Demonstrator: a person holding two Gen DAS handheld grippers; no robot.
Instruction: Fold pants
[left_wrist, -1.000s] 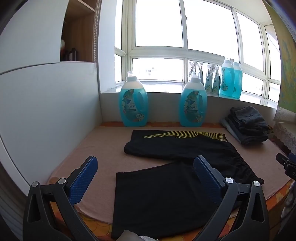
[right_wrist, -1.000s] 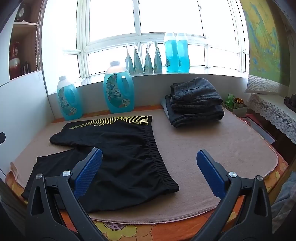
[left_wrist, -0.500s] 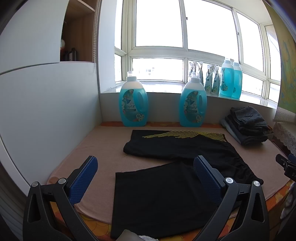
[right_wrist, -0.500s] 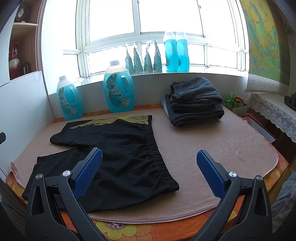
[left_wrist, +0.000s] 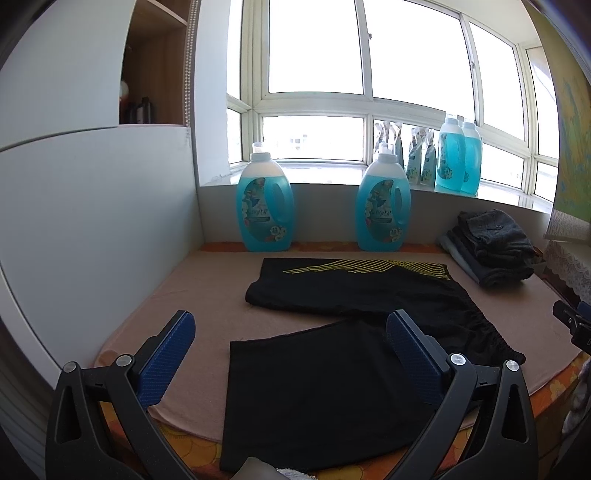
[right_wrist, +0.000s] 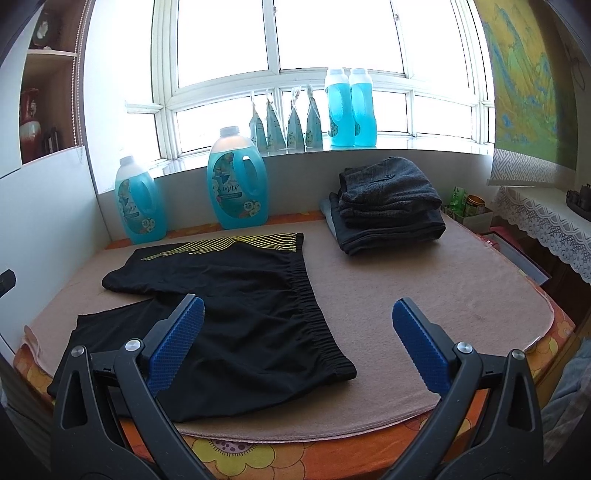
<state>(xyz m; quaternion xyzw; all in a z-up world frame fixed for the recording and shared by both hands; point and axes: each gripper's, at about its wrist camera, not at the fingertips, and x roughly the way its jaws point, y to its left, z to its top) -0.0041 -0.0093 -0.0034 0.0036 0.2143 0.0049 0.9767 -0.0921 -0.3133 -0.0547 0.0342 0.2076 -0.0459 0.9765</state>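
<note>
1. Hovering with jaws spread wide and empty, the left gripper (left_wrist: 290, 349) faces the near leg hem, probably to pinch it.
2. Equally wide and empty, the right gripper (right_wrist: 297, 328) waits above the waistband side.
3. At 12 o'clock from both, the black pants (right_wrist: 236, 295) lie flat on the beige mat (right_wrist: 443, 291), unfolded.
4. At 1 o'clock sits a folded pile (right_wrist: 388, 203), likely finished clothes.

The bench (right_wrist: 461, 295) wears a tan felt mat (right_wrist: 424, 280) over a floral orange cloth (right_wrist: 295, 454) that peeks out along the front edge. Spread flat on the mat lie black shorts (right_wrist: 229, 295) with yellow stripes near the far side, one leg reaching the near left edge. At the back right sits a stack of folded dark clothes (right_wrist: 388, 206), and two blue detergent jugs (right_wrist: 236, 195) stand along the rear wall.
</note>
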